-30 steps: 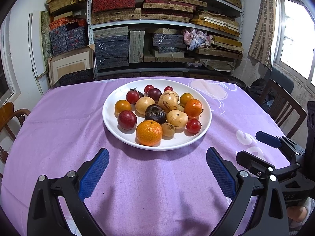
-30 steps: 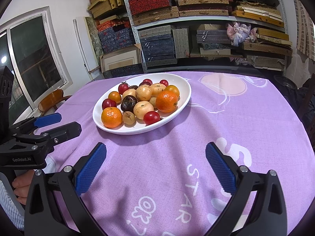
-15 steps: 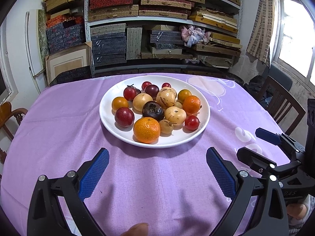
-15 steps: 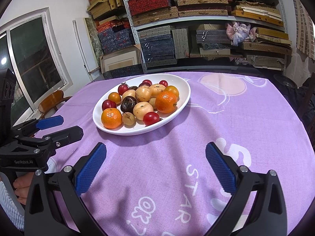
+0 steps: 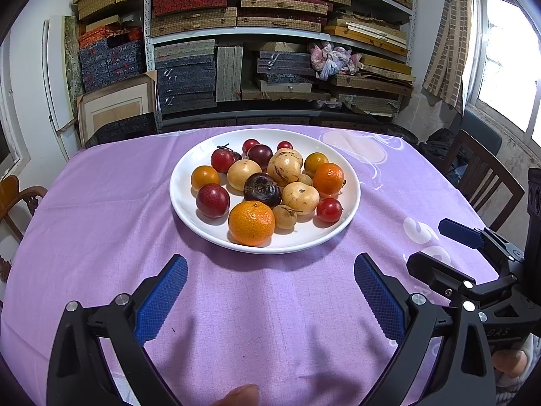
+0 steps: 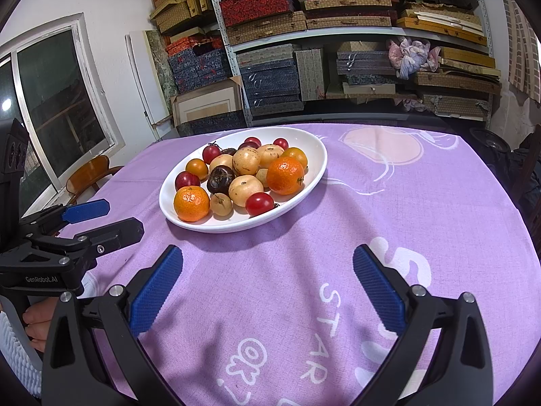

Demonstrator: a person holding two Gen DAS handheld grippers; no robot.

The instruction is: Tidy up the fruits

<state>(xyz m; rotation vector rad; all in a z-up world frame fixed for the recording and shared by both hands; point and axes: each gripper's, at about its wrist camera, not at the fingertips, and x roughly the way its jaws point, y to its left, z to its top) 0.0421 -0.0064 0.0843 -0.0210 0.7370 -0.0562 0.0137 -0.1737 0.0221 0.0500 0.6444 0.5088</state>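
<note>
A white plate (image 5: 189, 216) (image 6: 304, 189) sits on the purple tablecloth, heaped with several fruits. Nearest me is a big orange mandarin (image 5: 251, 222) (image 6: 191, 203); a dark wrinkled fruit (image 5: 262, 186) lies behind it, a second mandarin (image 5: 328, 178) (image 6: 285, 175) at the right, a red cherry tomato (image 5: 329, 209) (image 6: 259, 203) at the front right. My left gripper (image 5: 270, 270) stands open in front of the plate, nothing between its blue pads. My right gripper (image 6: 267, 264) is open too, low over the cloth, right of the plate.
Shelves (image 5: 270, 34) stacked with boxes fill the wall behind the table. Wooden chairs stand at the left (image 5: 13, 196) and right (image 5: 480, 176). Bare purple cloth (image 6: 405, 203) with white print spreads right of the plate. A fingertip (image 5: 240, 396) shows at the bottom edge.
My left gripper has drifted slightly, so the plate sits a little higher and more central in its view. Both grippers stay open. The right view is almost unchanged.
</note>
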